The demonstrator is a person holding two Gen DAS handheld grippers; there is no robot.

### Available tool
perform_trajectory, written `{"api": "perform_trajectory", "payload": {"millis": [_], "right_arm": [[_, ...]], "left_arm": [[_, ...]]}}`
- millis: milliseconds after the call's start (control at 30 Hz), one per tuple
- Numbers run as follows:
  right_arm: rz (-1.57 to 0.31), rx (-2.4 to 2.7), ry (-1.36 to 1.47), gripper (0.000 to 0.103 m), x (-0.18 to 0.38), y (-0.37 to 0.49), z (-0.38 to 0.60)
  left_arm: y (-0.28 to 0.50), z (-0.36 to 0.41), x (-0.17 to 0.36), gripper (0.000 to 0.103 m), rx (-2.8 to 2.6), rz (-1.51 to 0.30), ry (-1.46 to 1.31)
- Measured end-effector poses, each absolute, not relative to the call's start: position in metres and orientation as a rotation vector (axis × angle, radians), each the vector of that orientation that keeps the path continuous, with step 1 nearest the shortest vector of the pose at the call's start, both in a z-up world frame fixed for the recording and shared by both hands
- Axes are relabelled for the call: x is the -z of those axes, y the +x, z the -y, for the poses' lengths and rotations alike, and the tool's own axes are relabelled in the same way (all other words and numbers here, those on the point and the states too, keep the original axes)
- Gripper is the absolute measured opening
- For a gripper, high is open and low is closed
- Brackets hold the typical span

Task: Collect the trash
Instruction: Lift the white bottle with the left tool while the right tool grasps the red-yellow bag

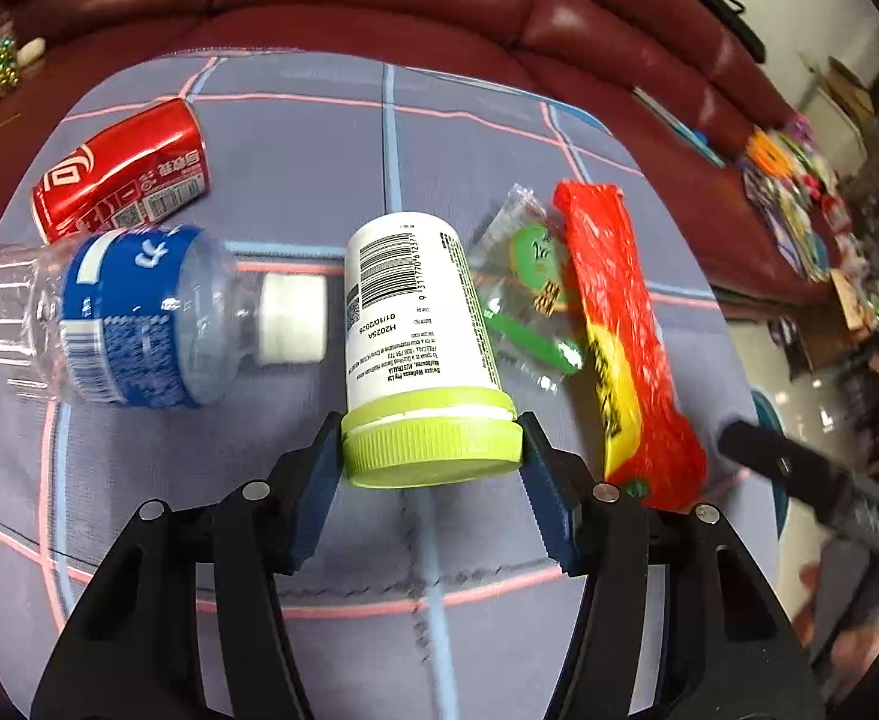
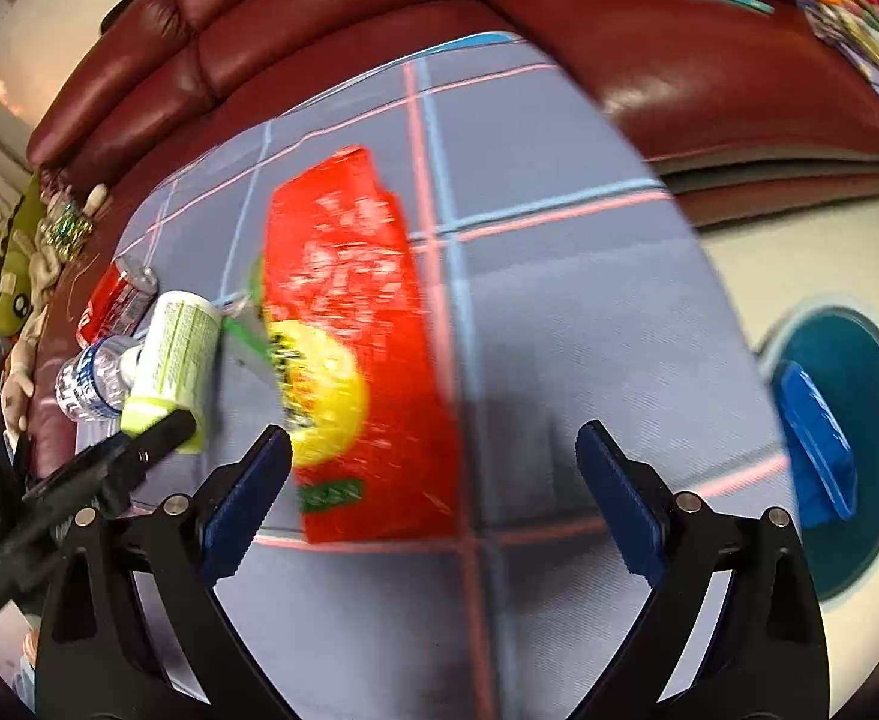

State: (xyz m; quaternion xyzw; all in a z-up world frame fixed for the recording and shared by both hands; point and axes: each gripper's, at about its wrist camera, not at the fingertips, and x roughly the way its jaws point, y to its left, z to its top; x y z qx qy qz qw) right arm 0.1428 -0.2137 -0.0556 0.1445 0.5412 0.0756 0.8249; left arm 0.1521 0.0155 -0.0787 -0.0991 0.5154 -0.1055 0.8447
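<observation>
A grey cloth [image 1: 295, 138] with pink and blue grid lines carries the trash, with a white pill jar [image 1: 415, 324] at the middle. Left of the jar lie a clear bottle [image 1: 121, 318] and, beyond it, a red can [image 1: 121, 171]. Right of the jar lie a clear wrapper [image 1: 523, 282], then a red packet [image 1: 619, 324]
</observation>
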Motion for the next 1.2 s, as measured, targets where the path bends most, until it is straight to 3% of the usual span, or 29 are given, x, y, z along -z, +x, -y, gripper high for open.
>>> {"api": "perform_trajectory", "payload": {"millis": [533,567,667,767,933,1200], "right_arm": [[-1.191,-0.188,0.153,0.092,0.081,0.181,0.156],[-1.187,-0.189,0.147,0.089,0.081,0.180,0.155],[-1.172,-0.193,0.118,0.067,0.078,0.174,0.154],[-1.176,-0.211,0.151,0.052,0.076,0.169,0.161],[-1.150,-0.203,0.237,0.014,0.070,0.156,0.184],[-1.123,-0.215,0.303,0.008,0.057,0.127,0.208]], "left_arm": [[0.141,-0.037,0.085,0.059,0.352,-1.098,-0.191],[0.140,-0.037,0.085,0.059,0.352,-1.097,-0.190],[0.142,-0.034,0.084,0.059,0.349,-1.094,-0.191],[0.141,-0.029,0.083,0.059,0.349,-1.094,-0.183],[0.141,-0.018,0.084,0.059,0.339,-1.101,-0.172],[0.128,-0.005,0.070,0.058,0.335,-1.058,-0.155]]}}
